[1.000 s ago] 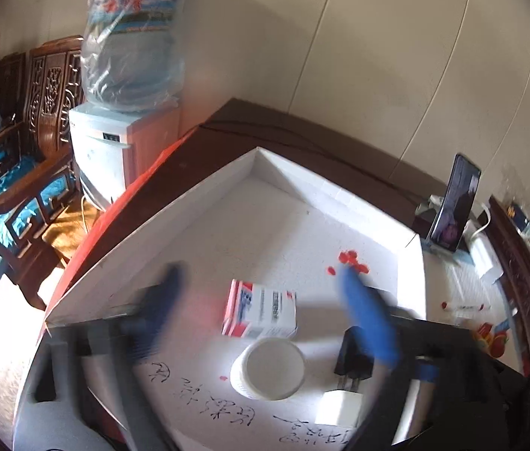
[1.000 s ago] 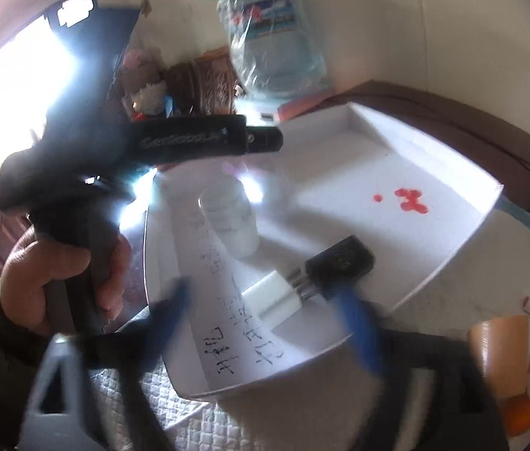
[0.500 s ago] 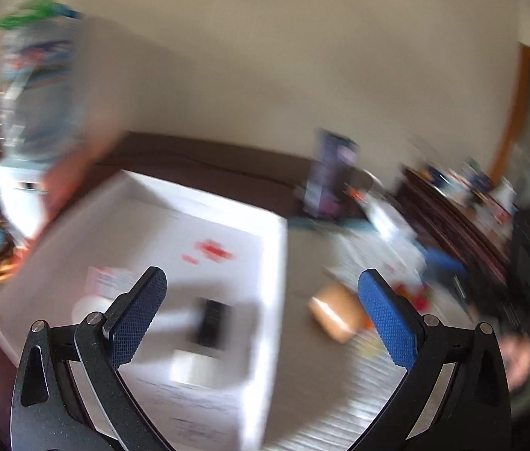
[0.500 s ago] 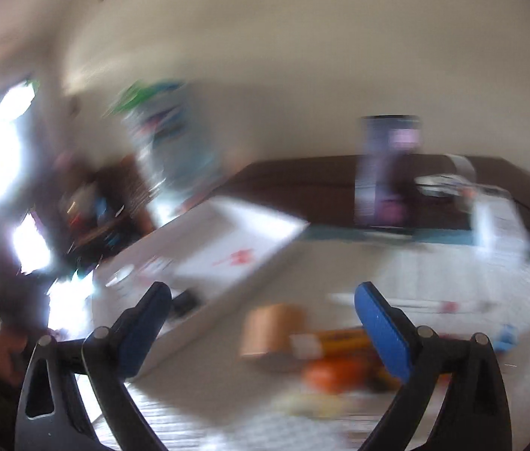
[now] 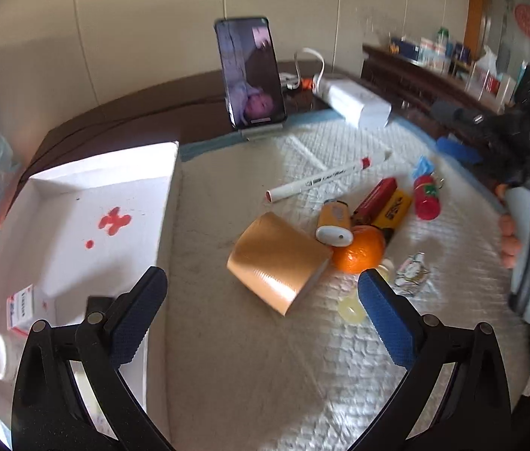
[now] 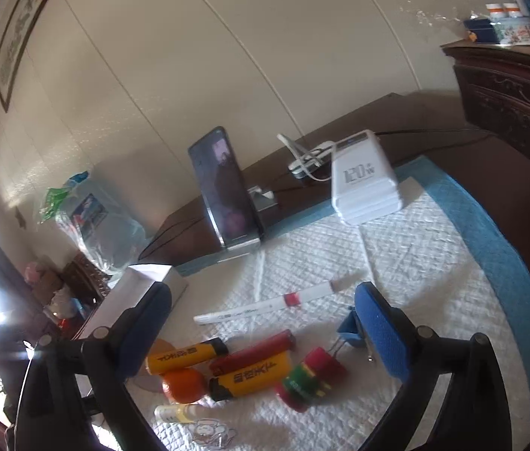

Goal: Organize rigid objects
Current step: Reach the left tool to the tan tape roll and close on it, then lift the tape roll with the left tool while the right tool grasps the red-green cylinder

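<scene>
Here, tan tape roll (image 5: 278,263) on its side, orange (image 5: 358,253) apparently touching it.

Empty left tongs (image 5: 261,306) gape above tape roll (image 5: 278,263) beside orange (image 5: 358,253).

A quilted white cloth pad (image 5: 249,357) lies ahead of the gripper's dimpled blue pads (image 5: 385,319), bearing a glossy roll of tan tape (image 5: 276,263), a shiny-skinned orange (image 5: 358,250) and a smooth plastic marker (image 5: 325,180); left, a matt white tray (image 5: 167,203); beyond, polished dark wood (image 5: 122,120).
</scene>
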`<state>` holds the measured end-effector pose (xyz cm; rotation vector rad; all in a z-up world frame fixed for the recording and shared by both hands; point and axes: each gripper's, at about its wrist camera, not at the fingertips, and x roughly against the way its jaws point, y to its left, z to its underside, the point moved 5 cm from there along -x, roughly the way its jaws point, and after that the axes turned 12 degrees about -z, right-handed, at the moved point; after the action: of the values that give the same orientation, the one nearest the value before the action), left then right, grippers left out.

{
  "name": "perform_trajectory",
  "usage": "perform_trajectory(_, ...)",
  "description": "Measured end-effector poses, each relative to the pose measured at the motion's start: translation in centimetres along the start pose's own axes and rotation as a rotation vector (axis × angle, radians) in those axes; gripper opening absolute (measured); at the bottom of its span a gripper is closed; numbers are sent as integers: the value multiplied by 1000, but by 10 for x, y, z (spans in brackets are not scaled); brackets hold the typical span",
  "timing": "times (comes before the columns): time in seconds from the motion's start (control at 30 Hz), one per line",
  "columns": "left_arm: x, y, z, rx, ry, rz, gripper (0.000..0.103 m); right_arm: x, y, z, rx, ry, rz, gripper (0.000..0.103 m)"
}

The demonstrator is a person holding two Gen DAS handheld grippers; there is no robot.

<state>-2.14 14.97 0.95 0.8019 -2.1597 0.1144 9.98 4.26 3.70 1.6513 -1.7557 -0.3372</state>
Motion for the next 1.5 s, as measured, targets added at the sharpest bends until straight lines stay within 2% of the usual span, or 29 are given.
perform_trajectory(0.1, -15, -10, -3, -43, 19, -36, 100, 2, 2, 1, -15, -1, -30, 99)
perform_trajectory(0.13, -19, -12, -4, -57, 25, -51, 96, 1, 1, 0, -23, 0, -37, 99)
perform_trajectory(0.2, -30, -17, -5, -81, 41, -66, 82, 1, -1, 0, -40, 4, -43, 99)
perform_trajectory(0.23, -34, -19, -4, -82, 55, -52, 69, 0, -1, 0, -44, 6, -44, 99)
perform_trajectory(0.27, -36, -21, -4, -82, 64, -45, 63, 0, -1, 0, -45, 7, -45, 99)
perform_trajectory(0.37, -34, -21, -1, -75, 55, -28, 58, 2, 1, 0, -31, 4, -46, 99)
perform_trajectory(0.4, -31, -19, 0, -62, 48, -24, 48, 2, 1, -1, -25, 2, -40, 99)
perform_trajectory(0.43, -26, -15, 0, -36, 36, -16, 47, 3, 0, -1, -13, 1, -16, 99)
perform_trajectory(0.5, -17, -7, 1, 10, 15, -11, 47, 2, -8, -2, 23, 19, 112, 99)
perform_trajectory(0.57, -8, -2, 2, 46, -5, -1, 47, -3, -18, 2, 29, 73, 192, 98)
perform_trajectory(0.7, 8, 0, 6, 90, -40, 35, 47, -15, -16, 12, 43, 173, 177, 97)
perform_trajectory(0.73, 12, -1, 8, 91, -47, 46, 47, -16, -12, 15, 69, 194, 184, 94)
perform_trajectory(0.87, 24, -3, 15, 86, -60, 78, 47, -22, 5, 33, 199, 317, 174, 93)
perform_trajectory(1.0, 30, 3, 17, 113, -75, 94, 47, -21, 10, 44, 332, 402, 202, 92)
perform_trajectory(1.07, 31, 7, 18, 132, -80, 105, 47, -20, 11, 44, 360, 426, 200, 69)
perform_trajectory(1.13, 33, 8, 19, 142, -82, 113, 47, -21, 11, 44, 363, 444, 183, 59)
perform_trajectory(1.5, 37, 10, 21, 157, -88, 131, 47, -35, 9, 43, 383, 453, 171, 58)
